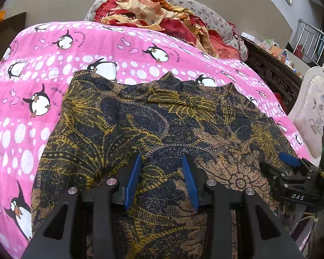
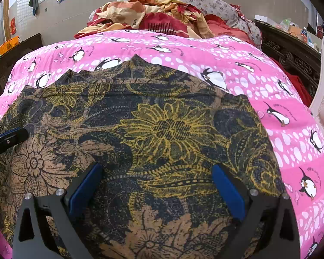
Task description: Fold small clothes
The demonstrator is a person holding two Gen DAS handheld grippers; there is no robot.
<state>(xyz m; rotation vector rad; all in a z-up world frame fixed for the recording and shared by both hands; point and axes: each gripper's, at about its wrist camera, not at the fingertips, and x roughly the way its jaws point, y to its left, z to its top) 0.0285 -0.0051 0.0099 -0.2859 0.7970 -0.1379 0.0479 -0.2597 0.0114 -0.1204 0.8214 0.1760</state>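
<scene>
Garment: we see a brown cloth point(image 1: 153, 120) with dark blue and yellow flowers, spread over the middle and lower part of both views. Its far edge, in the upper middle of the frame, is wavy and has small peaks.

Left claw: our left claw point(image 1: 161, 170) is in the lower middle of the left view. The gap is narrow, with printed cloth showing between the blue pads point(image 1: 133, 179). We cannot tell if the pads press on a fold or only stand over it.

Right claw: our right claw point(image 2: 157, 183) is in the lower middle of the right view. It is wide, and the pads do not pinch the cloth under them.

Bed cover: a pink cover with penguins point(image 1: 54, 60) lies under the cloth and shows on the left, top and right of it.

Beyond: a heap of red and orange bedding point(image 1: 153, 15) lies at the upper middle, apart from the cloth.

Risk, grip: if we close the right claw low, we think it may catch the pink cover together with the cloth.

Risk, fold: if only one side is held when we lift, the cloth may twist, and the wavy far edge would give a crooked fold.
</scene>
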